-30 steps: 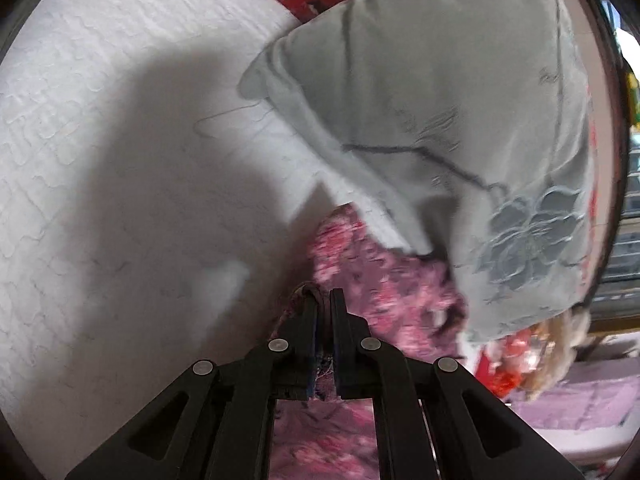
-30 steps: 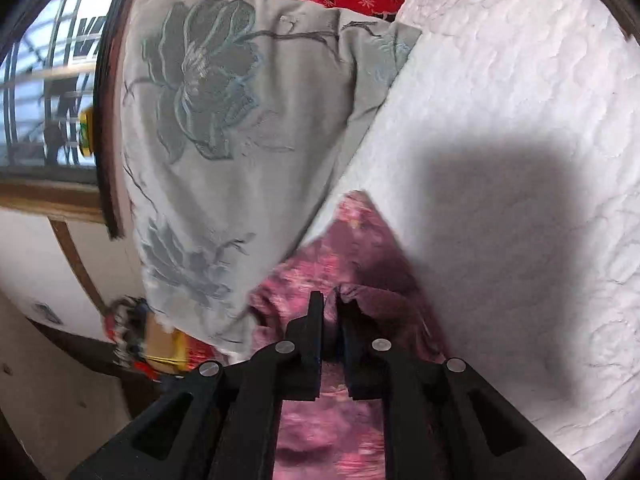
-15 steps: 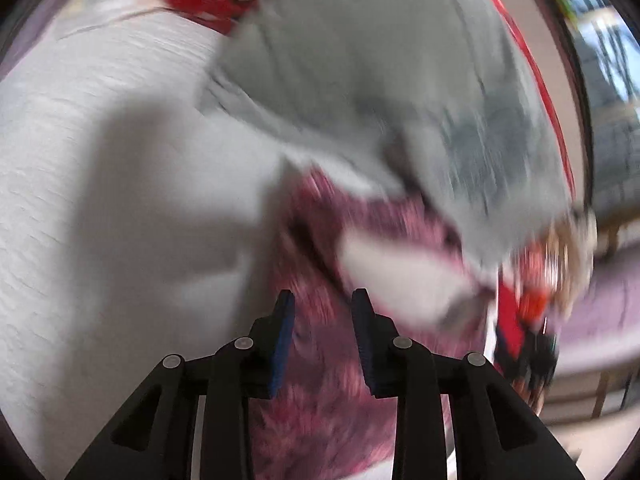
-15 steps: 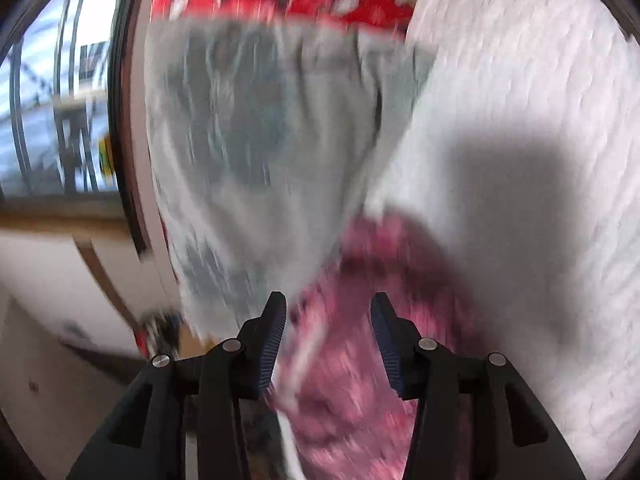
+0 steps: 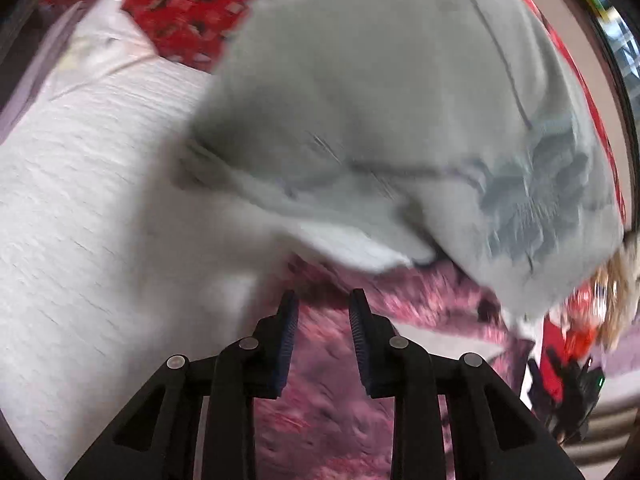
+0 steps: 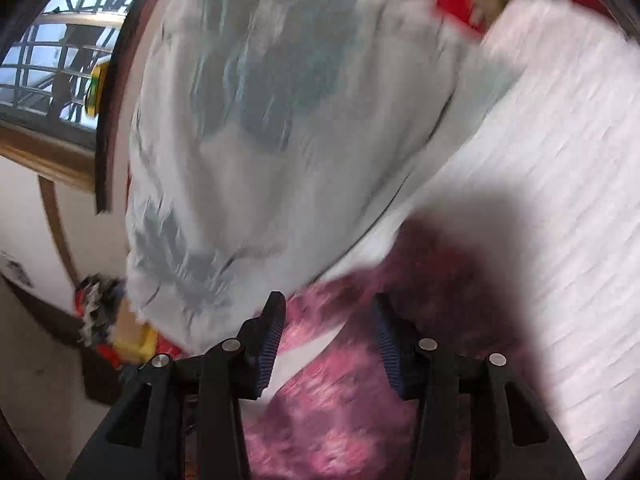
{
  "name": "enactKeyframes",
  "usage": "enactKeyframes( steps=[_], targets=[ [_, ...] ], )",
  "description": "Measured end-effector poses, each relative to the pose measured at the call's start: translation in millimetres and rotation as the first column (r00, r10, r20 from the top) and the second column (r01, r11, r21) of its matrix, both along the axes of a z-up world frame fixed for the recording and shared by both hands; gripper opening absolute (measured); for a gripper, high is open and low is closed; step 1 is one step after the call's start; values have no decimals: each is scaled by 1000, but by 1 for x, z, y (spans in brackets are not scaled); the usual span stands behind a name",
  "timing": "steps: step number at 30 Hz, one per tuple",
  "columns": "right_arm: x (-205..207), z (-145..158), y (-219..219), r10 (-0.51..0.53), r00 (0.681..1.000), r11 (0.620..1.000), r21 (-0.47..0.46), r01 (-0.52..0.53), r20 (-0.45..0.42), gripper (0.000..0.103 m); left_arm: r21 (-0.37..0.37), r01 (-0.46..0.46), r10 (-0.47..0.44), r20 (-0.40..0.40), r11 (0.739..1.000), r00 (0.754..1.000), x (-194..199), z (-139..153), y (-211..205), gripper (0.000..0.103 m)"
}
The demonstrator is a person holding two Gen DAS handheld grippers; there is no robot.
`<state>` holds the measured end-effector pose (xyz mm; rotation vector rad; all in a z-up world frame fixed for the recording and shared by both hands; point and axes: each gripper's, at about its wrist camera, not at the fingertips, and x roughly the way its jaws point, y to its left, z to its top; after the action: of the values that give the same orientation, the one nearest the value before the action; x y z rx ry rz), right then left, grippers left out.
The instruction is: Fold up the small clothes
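In the left wrist view, a white quilted bedspread (image 5: 80,208) fills the left half of the frame, with a red patterned cloth (image 5: 192,4) at the upper left. At bottom centre the left claw (image 5: 323,312) stands released, its ribbed blue pads (image 5: 286,344) apart with nothing between them. A pink floral garment (image 5: 332,412) lies on the bed directly under and just ahead of the claw, running from the bottom centre toward the right, its far edge tucked beneath a grey flower-print pillow (image 5: 400,112) that covers the upper right. The garment is rumpled, mottled pink and dark plum, with a pale patch showing at its right side; motion blur hides its finer print. A blurred red and black object sits at the lower right edge. In the right wrist view, a barred window (image 6: 52,60) shows at the upper left and the grey flower-print pillow (image 6: 288,128) fills the upper centre. The right claw (image 6: 329,316) at bottom centre is likewise released, jaws wide and holding nothing. The pink floral garment (image 6: 332,420) lies below and between its fingers, reaching up to the pillow's lower edge, part of it in deep shadow to the right. The white quilted bedspread (image 6: 560,184) occupies the right side of the frame.
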<state>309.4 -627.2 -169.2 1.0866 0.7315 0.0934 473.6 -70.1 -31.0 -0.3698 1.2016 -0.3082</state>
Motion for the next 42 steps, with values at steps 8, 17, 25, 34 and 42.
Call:
enactKeyframes(
  steps=[8, 17, 25, 34, 42],
  targets=[
    [-17, -21, -38, -17, 994, 991, -134, 2, -107, 55, -18, 112, -113, -100, 994, 989, -6, -39, -6, 50],
    [10, 5, -5, 109, 994, 957, -269, -113, -28, 2, 59, 147, -148, 13, 987, 989, -20, -39, -20, 7],
    [0, 19, -38, -34, 996, 976, -212, 50, 78, 2, -35, 6, -8, -59, 999, 998, -11, -64, 4, 8],
    [-5, -21, -47, -35, 999, 996, -88, 32, -36, 34, -203, 7, -17, -47, 979, 999, -3, -55, 36, 37],
    [7, -31, -26, -19, 997, 991, -131, 9, -74, 26, 42, 82, -82, 1, 996, 997, 3, -44, -16, 4]
  ],
)
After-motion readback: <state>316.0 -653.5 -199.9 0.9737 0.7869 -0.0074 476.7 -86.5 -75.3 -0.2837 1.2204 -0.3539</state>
